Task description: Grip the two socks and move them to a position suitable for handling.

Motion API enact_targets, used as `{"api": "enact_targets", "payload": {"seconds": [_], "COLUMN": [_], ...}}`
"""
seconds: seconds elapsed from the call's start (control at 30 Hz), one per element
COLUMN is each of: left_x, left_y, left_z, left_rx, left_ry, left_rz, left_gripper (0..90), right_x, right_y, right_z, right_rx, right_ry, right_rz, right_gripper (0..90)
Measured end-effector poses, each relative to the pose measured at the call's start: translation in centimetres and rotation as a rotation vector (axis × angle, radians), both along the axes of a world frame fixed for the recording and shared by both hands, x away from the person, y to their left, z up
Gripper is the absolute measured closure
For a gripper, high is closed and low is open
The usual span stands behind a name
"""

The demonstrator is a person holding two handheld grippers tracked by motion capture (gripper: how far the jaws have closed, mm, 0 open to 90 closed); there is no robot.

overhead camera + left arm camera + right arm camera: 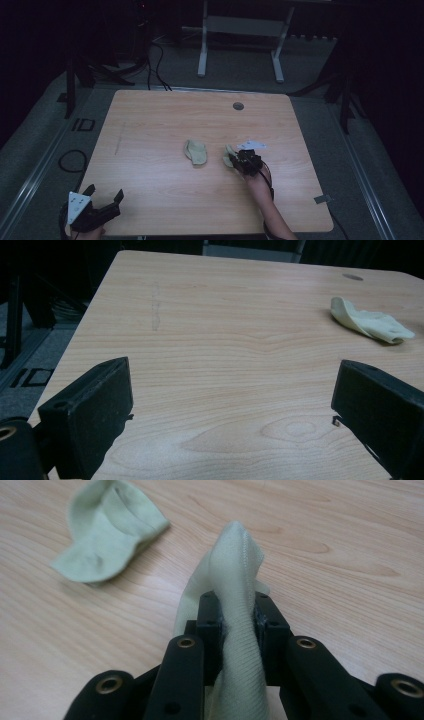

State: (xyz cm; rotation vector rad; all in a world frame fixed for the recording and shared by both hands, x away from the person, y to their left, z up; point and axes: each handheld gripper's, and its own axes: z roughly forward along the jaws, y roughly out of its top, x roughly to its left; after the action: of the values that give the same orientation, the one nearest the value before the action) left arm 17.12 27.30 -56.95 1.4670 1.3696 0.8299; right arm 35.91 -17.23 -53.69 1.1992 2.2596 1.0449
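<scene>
Wooden table (150, 125), dim room. Right gripper (239, 161), right of centre: jaws clamped on pale green sock (235, 580), apparently lifted. Second sock (195, 151) just left of it. Left gripper (104, 196), near-left corner: jaws apart, empty, farther off

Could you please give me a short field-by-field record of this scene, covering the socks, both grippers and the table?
surface: wooden table
held item: pale green sock, pinched between the jaws of the right gripper
other item: second pale green sock, lying crumpled on the table, apart from the held one
left gripper: jaws wide apart, nothing between them, at the near left corner
right gripper place: right of the table's middle
</scene>
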Motion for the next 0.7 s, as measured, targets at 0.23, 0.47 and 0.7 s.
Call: {"api": "enact_targets", "payload": {"seconds": [0.23,0.47,0.7], "left_x": [0.2,0.3,0.3], "left_y": [-0.6,-0.8,-1.1], "left_z": [0.0,0.1,0.1], "left_rx": [0.013,0.009,0.012], "left_ry": [0.004,0.002,0.002], "left_rz": [-0.021,-0.023,-0.032], "left_gripper": [3.3,3.3,3.3], "right_x": [-2.5,-5.3,-10.5], "right_y": [-0.4,-0.8,-1.3], "right_z": [1.9,3.3,3.9], "right_rx": [0.015,0.025,0.074], "right_ry": [-0.038,-0.047,-0.080], "right_rz": [0.018,0.019,0.021], "right_gripper": [77.3,77.3,77.2]}}
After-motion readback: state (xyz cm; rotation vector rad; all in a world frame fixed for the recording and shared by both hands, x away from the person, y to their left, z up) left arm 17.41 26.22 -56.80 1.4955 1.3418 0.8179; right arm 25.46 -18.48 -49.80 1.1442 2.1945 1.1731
